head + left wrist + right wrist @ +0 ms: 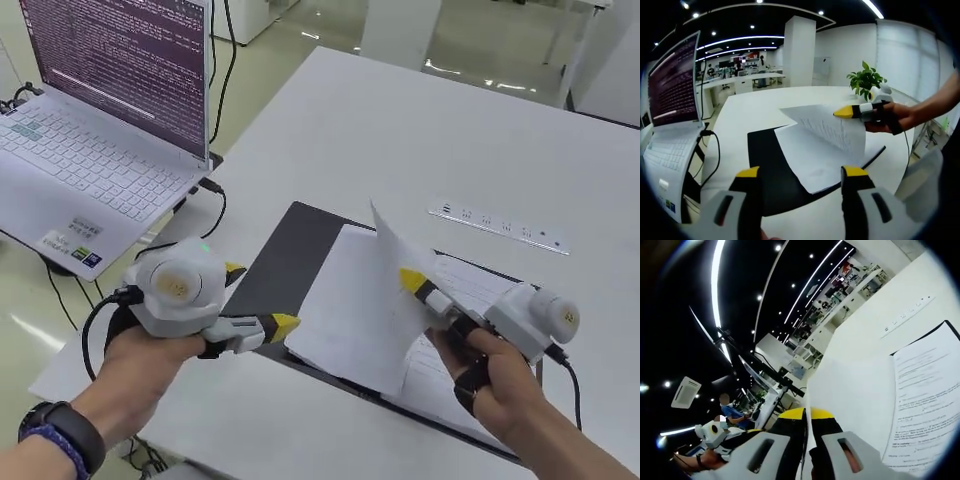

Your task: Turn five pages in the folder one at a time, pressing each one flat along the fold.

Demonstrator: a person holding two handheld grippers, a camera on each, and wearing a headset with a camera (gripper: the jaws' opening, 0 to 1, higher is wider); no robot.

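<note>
The white table (400, 120) is the largest thing, smooth and matte, with a wide bare stretch beyond the work. Past its left edge an open laptop (100, 130) stands with pale keys and a screen of dense text, and a black cable (215, 195) loops from its side. The folder (285, 265) lies open near the table's front edge, a flat black rectangular cover with its left flap exposed and its corner close to that edge. On it rests a smooth white stack of sheets (345, 320) to the left and a sheet of printed lines (470, 285) to the right. Between them one thin page (395, 250) stands lifted and gently curved, its top corner free in the air. The right gripper (412, 281), white-bodied with yellow tips, has its jaws closed on that page's edge; the right gripper view shows the sheet pinched between the two tips (807, 415). The left gripper (260, 296) hangs over the black flap with its jaws spread wide and nothing between them. A slim flat power strip (500, 226) lies well apart behind the folder.
</note>
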